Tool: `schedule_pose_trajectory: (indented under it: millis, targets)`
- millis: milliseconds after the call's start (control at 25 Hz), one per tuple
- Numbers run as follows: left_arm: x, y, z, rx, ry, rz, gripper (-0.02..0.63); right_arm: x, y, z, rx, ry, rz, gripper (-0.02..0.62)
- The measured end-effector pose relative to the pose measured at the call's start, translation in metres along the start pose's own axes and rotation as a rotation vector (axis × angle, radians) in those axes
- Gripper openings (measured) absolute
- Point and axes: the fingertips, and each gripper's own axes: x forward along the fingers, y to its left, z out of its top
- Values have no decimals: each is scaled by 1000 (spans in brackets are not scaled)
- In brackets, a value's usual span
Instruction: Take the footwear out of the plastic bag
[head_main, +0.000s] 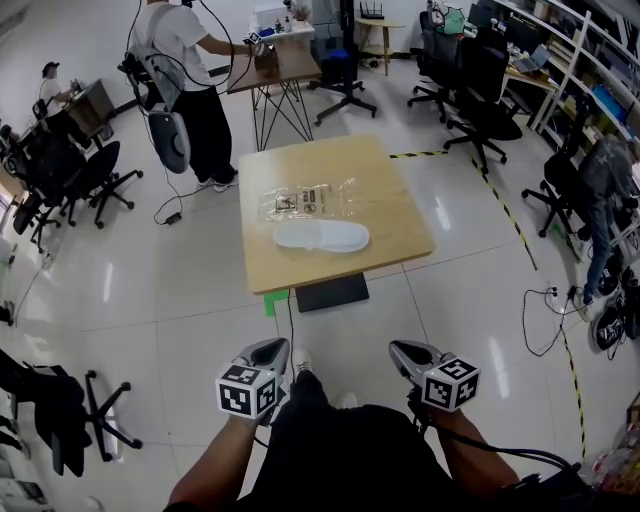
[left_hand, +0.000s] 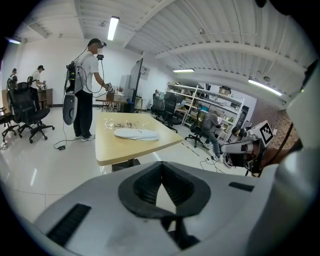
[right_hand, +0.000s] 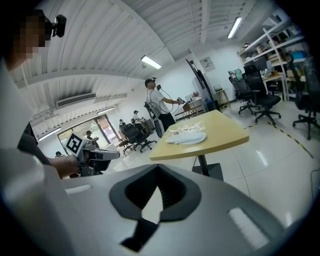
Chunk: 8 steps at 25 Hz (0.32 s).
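The flat white cloth footwear (head_main: 322, 236) lies bare on the square pale wooden desk (head_main: 390, 190), outside the bag, about midway along the desk's width and nearer its near edge than its far one. It is a long, low oval with rounded ends, soft and matte, slipper-like. Whether it is one piece or a pair laid together cannot be told. Just beyond it, toward the middle of the desk, rests the clear crinkled plastic bag (head_main: 310, 200), flattened, glinting along its creases and carrying a printed black-and-white label. Its near rim sits just beside the footwear, and whether the two touch cannot be told. The desk top is smooth, with rounded corners, on a dark base. A small green patch (head_main: 275, 301) marks the floor below the near left corner. The glossy white floor (head_main: 450, 300) reflects the ceiling lights. Both tongs are held over this floor, well short of the desk's near edge and apart from each other. The left gripper (head_main: 273, 348), grey moulded plastic with a marker cube, has its dark ribbed pads pressed together with nothing between them. The right gripper (head_main: 400, 349), of the same make, is likewise pressed together and empty. A person in a white shirt (head_main: 185, 60) stands beyond the far left corner.
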Motion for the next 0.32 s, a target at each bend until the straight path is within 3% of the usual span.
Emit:
schedule_pose_trajectory:
  millis: [320]
  targets:
    - [-1,-5,3,24,0,3,6,-4,0,1,-9,-6,-6,0]
